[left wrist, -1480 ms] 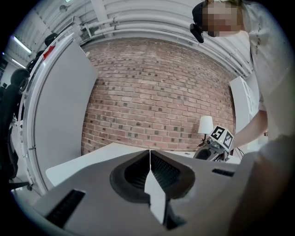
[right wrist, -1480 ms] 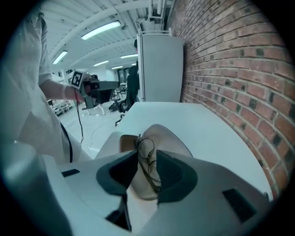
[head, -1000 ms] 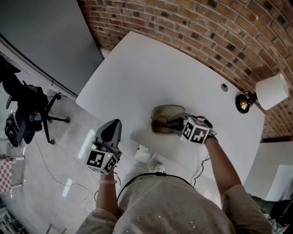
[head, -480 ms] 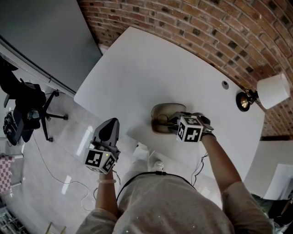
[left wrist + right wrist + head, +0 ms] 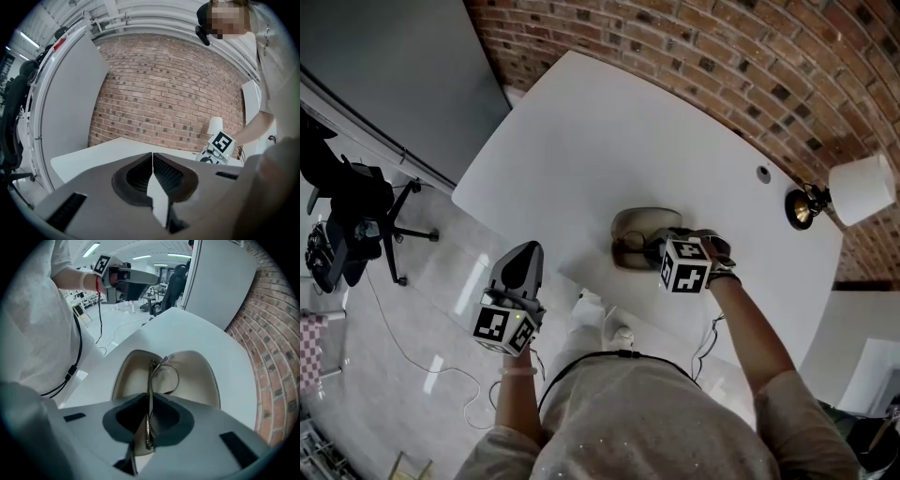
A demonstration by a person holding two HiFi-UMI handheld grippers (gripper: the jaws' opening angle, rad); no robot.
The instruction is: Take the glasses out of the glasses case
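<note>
An open tan glasses case [image 5: 628, 223] lies on the white table [image 5: 609, 141], both halves up [image 5: 199, 376]. Thin metal-framed glasses [image 5: 162, 373] stand on edge inside it. My right gripper [image 5: 653, 249] points steeply down over the case's near end. In the right gripper view its jaws [image 5: 150, 401] are closing, with the glasses frame pinched between the pads. My left gripper [image 5: 527, 253] hangs off the table's near left edge, away from the case. It is held almost level, and its jaws [image 5: 152, 158] are shut on nothing.
A lamp with a white shade [image 5: 855, 187] stands at the table's far right by the brick wall. A cable hole [image 5: 763, 173] lies in the tabletop near it. A black office chair [image 5: 356, 220] and loose cables are on the floor to the left.
The right gripper's marker cube has rolled and shifted slightly left over the case. The left gripper has stayed where it was.
</note>
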